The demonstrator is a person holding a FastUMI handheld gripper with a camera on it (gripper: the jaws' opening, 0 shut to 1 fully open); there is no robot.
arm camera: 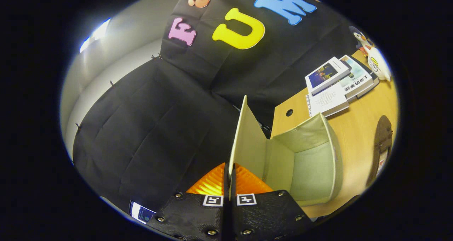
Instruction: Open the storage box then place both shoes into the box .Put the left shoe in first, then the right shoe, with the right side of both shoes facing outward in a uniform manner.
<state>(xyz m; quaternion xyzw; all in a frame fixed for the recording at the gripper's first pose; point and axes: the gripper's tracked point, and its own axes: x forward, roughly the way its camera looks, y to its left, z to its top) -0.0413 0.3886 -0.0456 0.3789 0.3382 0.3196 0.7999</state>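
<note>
My gripper is shut on the storage box's lid, a thin pale panel pinched edge-on between both fingers and lifted upright. To the right of the lid, the pale green fabric storage box stands open on the wooden table, its inside bare. One dark brown shoe lies on the table beyond the box's right wall, partly cut off at the edge of sight.
The wooden table carries a stack of books behind the box and a penguin plush toy in the far corner. A round cable hole sits in the tabletop near the box's back. Black cloth wall stands to the left.
</note>
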